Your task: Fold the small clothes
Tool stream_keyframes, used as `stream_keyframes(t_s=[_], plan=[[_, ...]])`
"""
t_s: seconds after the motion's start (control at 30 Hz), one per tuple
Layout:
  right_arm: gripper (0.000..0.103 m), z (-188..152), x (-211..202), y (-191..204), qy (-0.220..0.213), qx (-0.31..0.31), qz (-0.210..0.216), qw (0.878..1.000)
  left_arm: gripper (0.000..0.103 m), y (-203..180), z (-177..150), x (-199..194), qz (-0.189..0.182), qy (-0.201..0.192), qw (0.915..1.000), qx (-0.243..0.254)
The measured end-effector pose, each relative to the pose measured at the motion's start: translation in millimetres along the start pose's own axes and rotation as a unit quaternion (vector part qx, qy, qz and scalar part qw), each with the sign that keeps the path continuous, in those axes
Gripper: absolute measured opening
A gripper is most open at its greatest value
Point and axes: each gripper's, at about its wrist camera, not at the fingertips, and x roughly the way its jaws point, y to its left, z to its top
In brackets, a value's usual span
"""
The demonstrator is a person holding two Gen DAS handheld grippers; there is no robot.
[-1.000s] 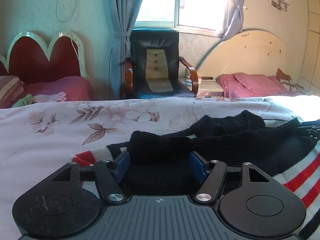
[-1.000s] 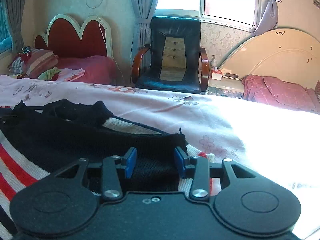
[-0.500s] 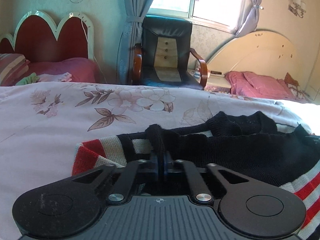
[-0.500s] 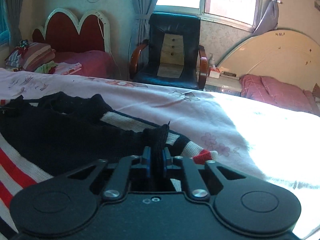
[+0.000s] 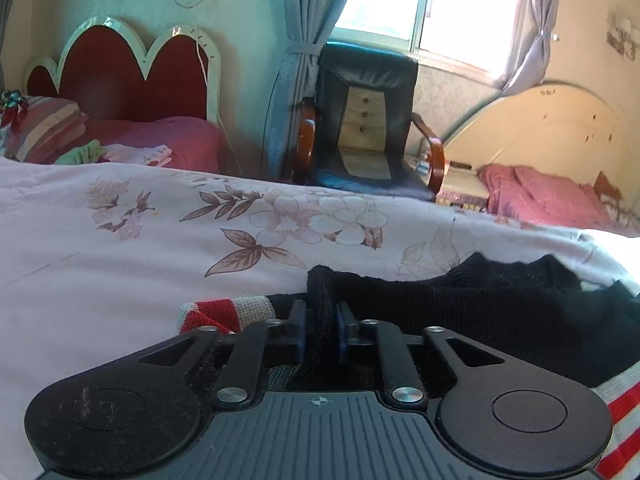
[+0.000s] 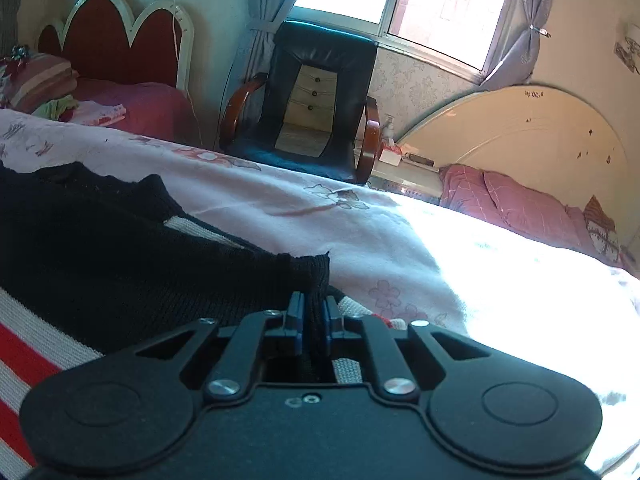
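Observation:
A small black knit sweater (image 5: pixel 500 312) with red and white stripes lies on the floral bedspread (image 5: pixel 120 248). My left gripper (image 5: pixel 320 320) is shut on a pinched fold of its black edge, next to a red and white striped cuff (image 5: pixel 224 312). In the right wrist view the same sweater (image 6: pixel 120 264) spreads to the left, and my right gripper (image 6: pixel 313 316) is shut on a black corner of it, lifted slightly off the bed. The gripper bodies hide the cloth below the jaws.
A black armchair (image 5: pixel 364 120) stands beyond the bed's far edge, under the window. A red scalloped headboard (image 5: pixel 120 68) with pillows is at far left, and a cream headboard (image 6: pixel 520 140) with pink bedding at far right. Sunlight washes out the bedspread (image 6: pixel 520 280) on the right.
Both grippers were open around the sweater's edge a second ago and closed on it. They have since lifted, pulling the pinched black edge up off the bed.

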Motion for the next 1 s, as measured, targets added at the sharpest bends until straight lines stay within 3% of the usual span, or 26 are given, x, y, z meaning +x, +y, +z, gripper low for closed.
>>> stream_keyframes(t_s=[0.07, 0.13, 0.2, 0.27, 0.33, 0.4, 0.5, 0.6, 0.67, 0.73, 0.83, 0.9, 0.97, 1.0], plan=[[0.058, 2, -18, -4, -0.037, 0.015, 0.026, 0.999, 0.086, -5, -2, -25, 0.022, -0.052, 0.9983, -0.01], [0.051, 6, -30, 0, -0.054, 0.018, 0.064, 0.996, 0.086, -21, -4, -38, -0.022, -0.074, 0.997, 0.006], [0.033, 12, -30, 14, -0.042, 0.008, 0.112, 0.993, 0.085, -48, -5, -41, -0.074, -0.064, 0.9947, 0.034], [0.023, 18, -26, 33, -0.034, -0.013, 0.152, 0.988, 0.078, -78, -7, -29, -0.115, -0.028, 0.99, 0.076], [0.021, 21, -21, 55, -0.026, -0.043, 0.17, 0.984, 0.077, -102, -11, -11, -0.141, 0.021, 0.9831, 0.114], [0.029, 23, -15, 69, -0.014, -0.06, 0.179, 0.982, 0.077, -117, -16, 4, -0.127, 0.048, 0.979, 0.152], [0.038, 20, -8, 68, -0.003, -0.068, 0.164, 0.984, 0.077, -106, -14, 3, -0.089, 0.03, 0.9822, 0.162], [0.045, 14, -7, 36, 0.005, -0.044, 0.091, 0.995, 0.082, -61, -16, -6, -0.029, 0.018, 0.9888, 0.145], [0.044, 4, -5, 0, 0.019, -0.002, 0.069, 0.997, 0.082, -27, -13, -11, -0.048, 0.015, 0.9944, 0.093], [0.046, -1, -6, -21, 0.027, 0.03, 0.074, 0.996, 0.082, -29, -11, -10, -0.039, 0.019, 0.9932, 0.108], [0.043, 1, -11, -18, 0.026, 0.038, 0.07, 0.996, 0.082, -48, -13, -16, -0.015, 0.012, 0.9909, 0.133], [0.035, 3, -31, -10, 0.004, 0.036, 0.079, 0.996, 0.082, -64, -16, -42, -0.044, -0.019, 0.9904, 0.129], [0.035, 1, -52, 3, -0.016, 0.029, 0.108, 0.994, 0.082, -87, -26, -63, -0.089, -0.022, 0.9875, 0.129], [0.032, -2, -61, 15, -0.02, 0.019, 0.132, 0.991, 0.082, -100, -32, -67, -0.094, -0.021, 0.986, 0.136]])
